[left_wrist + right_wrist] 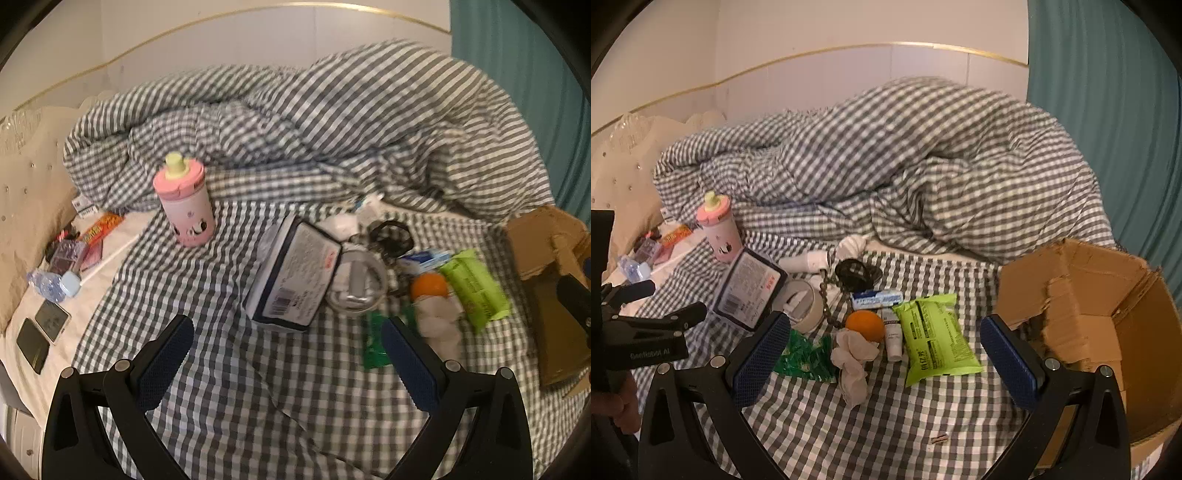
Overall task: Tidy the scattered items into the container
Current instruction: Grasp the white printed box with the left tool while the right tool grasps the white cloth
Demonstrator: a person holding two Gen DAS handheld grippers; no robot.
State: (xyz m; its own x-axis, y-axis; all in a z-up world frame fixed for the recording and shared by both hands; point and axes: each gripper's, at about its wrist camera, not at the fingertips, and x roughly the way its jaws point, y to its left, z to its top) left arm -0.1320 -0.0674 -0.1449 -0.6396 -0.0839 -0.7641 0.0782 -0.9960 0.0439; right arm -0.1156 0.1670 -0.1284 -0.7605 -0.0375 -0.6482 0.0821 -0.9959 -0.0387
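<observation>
Scattered items lie on a checked bed sheet (886,413): a pink bottle (186,203) (720,232) standing upright, a dark flat box (295,273) (750,288), a tape roll (805,302), an orange (864,325), a lime wipes pack (938,336) (476,288), a green wrapper (805,354), a crumpled tissue (853,358) and a small tube (892,332). An open cardboard box (1100,317) (554,273) stands at the right. My left gripper (288,350) is open and empty just short of the dark box. My right gripper (886,350) is open and empty above the orange and wipes.
A bunched checked duvet (905,173) fills the back of the bed. Two phones (40,332), a crushed water bottle (51,282) and snack packets (99,229) lie on the pale strip at the left by the headboard. A teal curtain (1108,110) hangs at the right.
</observation>
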